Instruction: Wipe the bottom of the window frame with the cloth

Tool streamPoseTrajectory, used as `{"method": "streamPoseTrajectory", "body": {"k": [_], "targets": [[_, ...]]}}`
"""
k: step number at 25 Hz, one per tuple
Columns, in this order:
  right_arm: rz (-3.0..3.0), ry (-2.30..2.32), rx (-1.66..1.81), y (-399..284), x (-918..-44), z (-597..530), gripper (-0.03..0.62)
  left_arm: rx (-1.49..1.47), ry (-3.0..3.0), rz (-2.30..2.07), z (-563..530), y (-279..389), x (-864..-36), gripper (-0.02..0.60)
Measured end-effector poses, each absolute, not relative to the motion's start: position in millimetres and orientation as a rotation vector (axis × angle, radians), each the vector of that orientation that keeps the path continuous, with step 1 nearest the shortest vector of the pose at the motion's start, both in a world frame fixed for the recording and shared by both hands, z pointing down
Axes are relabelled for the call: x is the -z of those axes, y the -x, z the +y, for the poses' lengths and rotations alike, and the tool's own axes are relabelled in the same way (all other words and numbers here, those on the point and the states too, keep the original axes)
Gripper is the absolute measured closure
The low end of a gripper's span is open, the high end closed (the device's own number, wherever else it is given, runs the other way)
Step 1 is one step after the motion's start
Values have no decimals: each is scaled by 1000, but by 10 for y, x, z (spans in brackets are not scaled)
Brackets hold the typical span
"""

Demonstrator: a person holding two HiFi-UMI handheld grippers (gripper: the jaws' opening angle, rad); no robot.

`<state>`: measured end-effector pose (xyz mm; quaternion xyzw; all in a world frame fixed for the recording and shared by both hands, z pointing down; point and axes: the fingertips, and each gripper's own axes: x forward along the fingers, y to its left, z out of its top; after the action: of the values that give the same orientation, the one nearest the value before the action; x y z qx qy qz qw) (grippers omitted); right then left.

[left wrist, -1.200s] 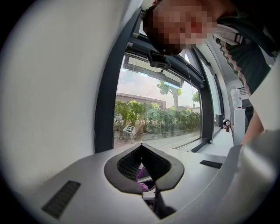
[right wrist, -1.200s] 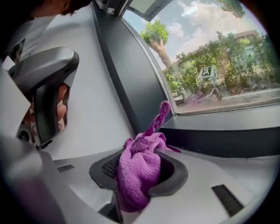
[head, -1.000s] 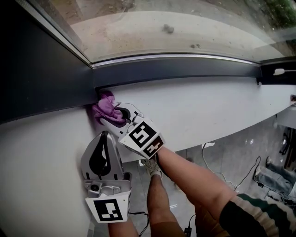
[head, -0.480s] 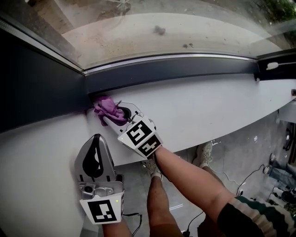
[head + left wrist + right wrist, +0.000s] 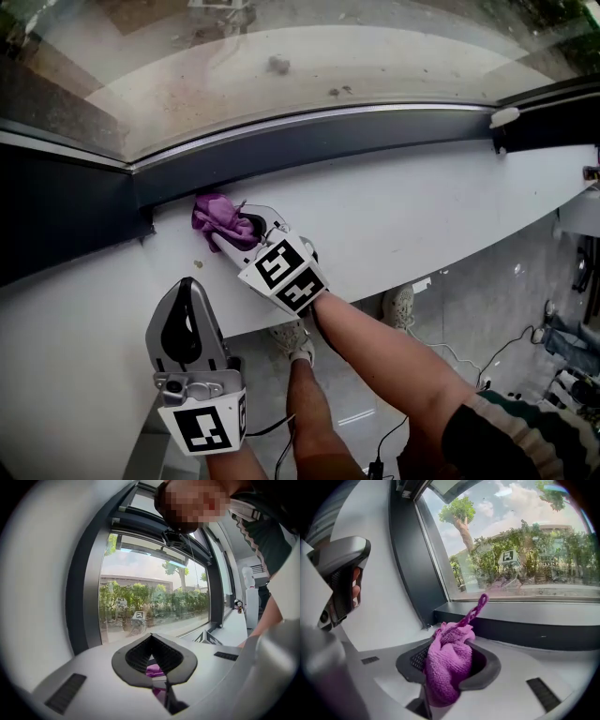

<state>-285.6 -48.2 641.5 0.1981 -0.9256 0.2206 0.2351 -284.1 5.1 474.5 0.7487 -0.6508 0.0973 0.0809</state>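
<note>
1. At far left a dark panel (image 5: pixel 56 220) meets the white sill (image 5: pixel 441 211).
2. The left gripper (image 5: pixel 186 295) hovers over the sill's near edge, well short of the window. Its jaws are together with nothing between them.
3. The purple cloth (image 5: pixel 216 216) lies bunched on the sill, just beside the frame's bottom bar (image 5: pixel 328 141). Whether it touches the bar cannot be told.
4. The right gripper (image 5: pixel 246 228) points toward the bar at a slant, its jaws clamped on the cloth. A thin loop of cloth sticks up past the pads.
5. The bar runs on to the right under the glass (image 5: pixel 281 66).
6. A small white fitting (image 5: pixel 503 116) sits on the bar at far right.
</note>
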Motion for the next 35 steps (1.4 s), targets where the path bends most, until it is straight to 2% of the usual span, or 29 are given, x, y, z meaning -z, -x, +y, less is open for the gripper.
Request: {"method": "streamPoseTrajectory", "body": {"k": [35], "targets": [[-2523, -731, -617, 887, -6291, -1122, 447, -384, -2382, -1812, -825, 1112, -4824, 574]]}}
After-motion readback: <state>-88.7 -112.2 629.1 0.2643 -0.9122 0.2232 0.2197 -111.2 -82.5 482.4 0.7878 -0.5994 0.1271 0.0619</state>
